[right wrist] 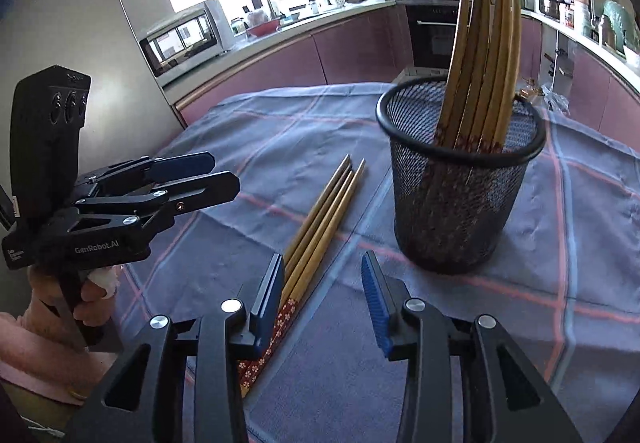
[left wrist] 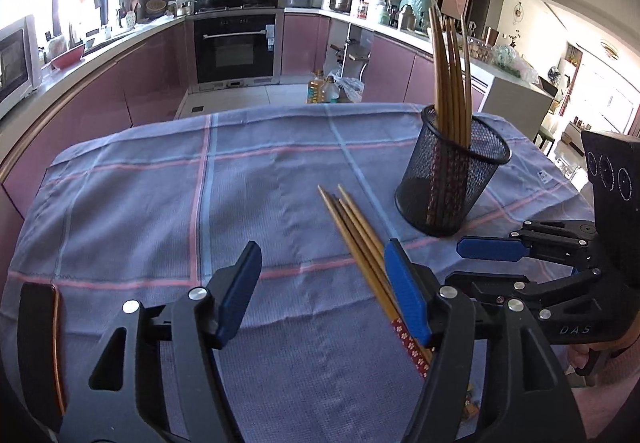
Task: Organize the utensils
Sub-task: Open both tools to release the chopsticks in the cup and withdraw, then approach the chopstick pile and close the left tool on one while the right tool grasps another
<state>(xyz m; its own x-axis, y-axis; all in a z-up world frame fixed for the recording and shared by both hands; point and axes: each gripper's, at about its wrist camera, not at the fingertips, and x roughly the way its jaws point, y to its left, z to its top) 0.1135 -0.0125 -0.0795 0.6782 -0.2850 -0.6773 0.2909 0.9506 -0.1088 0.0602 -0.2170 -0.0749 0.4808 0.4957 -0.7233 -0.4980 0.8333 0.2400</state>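
Observation:
Several bamboo chopsticks (left wrist: 356,239) with red patterned ends lie in a bundle on the blue checked cloth (left wrist: 160,203). My left gripper (left wrist: 324,291) is open just above the cloth, and the bundle runs along the inner side of its right finger (left wrist: 408,295). A black mesh holder (left wrist: 452,179) stands upright at the right with several chopsticks in it. In the right wrist view my right gripper (right wrist: 324,291) is open over the same chopsticks (right wrist: 320,219), which pass beside its left finger (right wrist: 270,295). The mesh holder (right wrist: 460,179) is just ahead on the right. Neither gripper's pads press on anything.
The right gripper (left wrist: 460,263) sits close beside the left one; the left gripper (right wrist: 224,173) appears at the left, held by a hand (right wrist: 92,291). Beyond the table's far edge are oil bottles (left wrist: 320,87) on the floor, an oven (left wrist: 236,47) and counters.

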